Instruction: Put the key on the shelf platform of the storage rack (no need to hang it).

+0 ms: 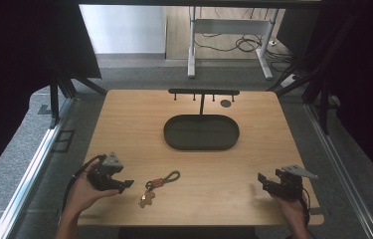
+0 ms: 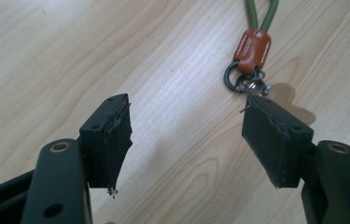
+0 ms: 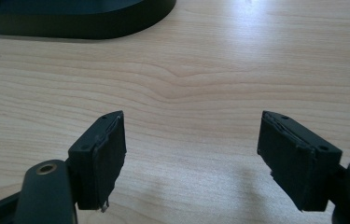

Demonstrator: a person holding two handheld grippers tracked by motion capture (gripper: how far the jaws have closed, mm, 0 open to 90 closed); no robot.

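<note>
Near the front edge of the wooden table, at about seven o'clock from the dark oval tray, lies the keychain: a green cord loop, an orange-brown leather tab, a dark metal ring and a small tan charm at its near end. It rests flat on the wood, touching neither gripper.

The left gripper sits just beside it, at nine o'clock from the ring, jaws spread wide with nothing between them. In the left gripper view the ring and tab lie at about one o'clock, just past the tip of the far jaw, so the aim is a little off to one side. The right gripper rests well apart at the table's right front, at five o'clock from the tray, its jaws likewise spread over bare wood (its own view catches only the tray's edge at eleven o'clock).

My reading is that the approach to the pick-up is in hand and no grasp has begun. The next move probably calls for swinging the left gripper toward one o'clock until the tab or ring sits between the pads, lowering close to the wood, then closing. The black hook rack behind the tray looks the likely destination.
</note>
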